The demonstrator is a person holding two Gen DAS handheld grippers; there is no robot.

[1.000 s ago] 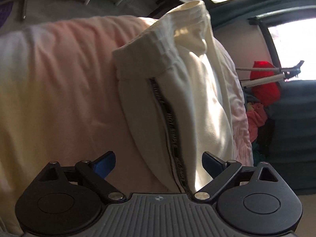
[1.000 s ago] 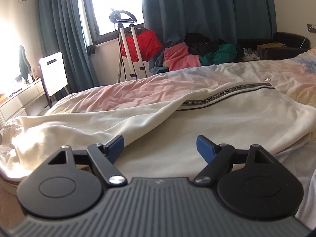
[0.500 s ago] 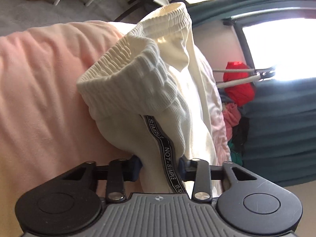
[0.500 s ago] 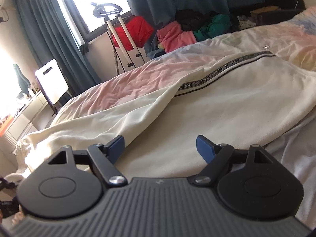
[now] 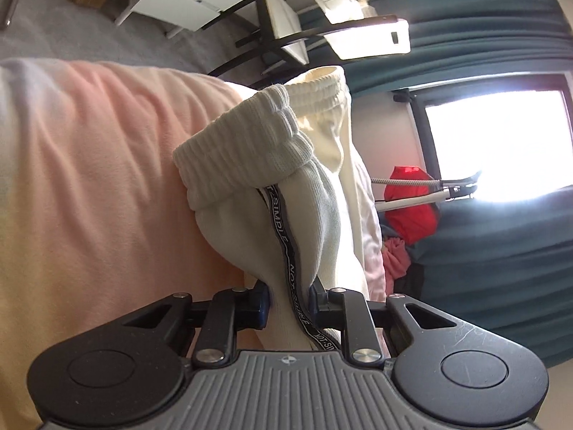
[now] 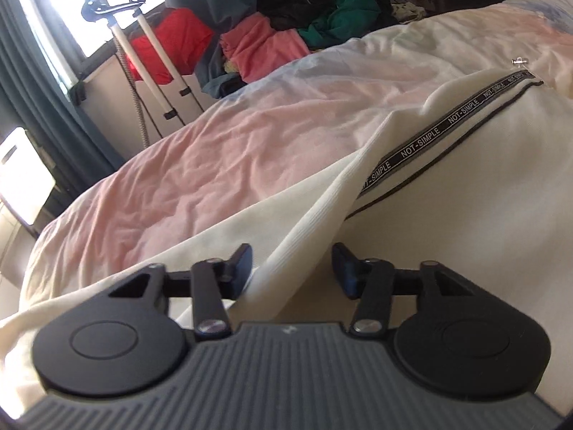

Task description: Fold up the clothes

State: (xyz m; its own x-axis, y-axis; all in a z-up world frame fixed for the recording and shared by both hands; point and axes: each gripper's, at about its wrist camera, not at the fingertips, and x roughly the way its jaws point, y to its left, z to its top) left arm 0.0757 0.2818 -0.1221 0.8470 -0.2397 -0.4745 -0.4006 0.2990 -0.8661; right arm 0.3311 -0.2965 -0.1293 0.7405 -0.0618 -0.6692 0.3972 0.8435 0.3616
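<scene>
Cream sweatpants (image 5: 247, 193) with a black "NOT-SIMPLE" side stripe lie on a pink bed cover (image 5: 89, 165). My left gripper (image 5: 289, 302) is shut on the pants near the ribbed cuff, pinching the fabric at the stripe. In the right wrist view the same pants (image 6: 465, 215) spread across the bed, stripe (image 6: 440, 132) running to the upper right. My right gripper (image 6: 292, 267) is partly closed around a raised fold of the pants; the fingers stand apart from the cloth.
A pile of red, pink, green and black clothes (image 6: 286, 32) sits beyond the bed under teal curtains. A garment steamer stand (image 6: 143, 53) is by the window. A white desk and chair (image 5: 272, 10) stand past the bed's end.
My left gripper closed on the pants at the stripe and pulled the cuff up. My right gripper lowered toward the pants fold and its jaws narrowed.
</scene>
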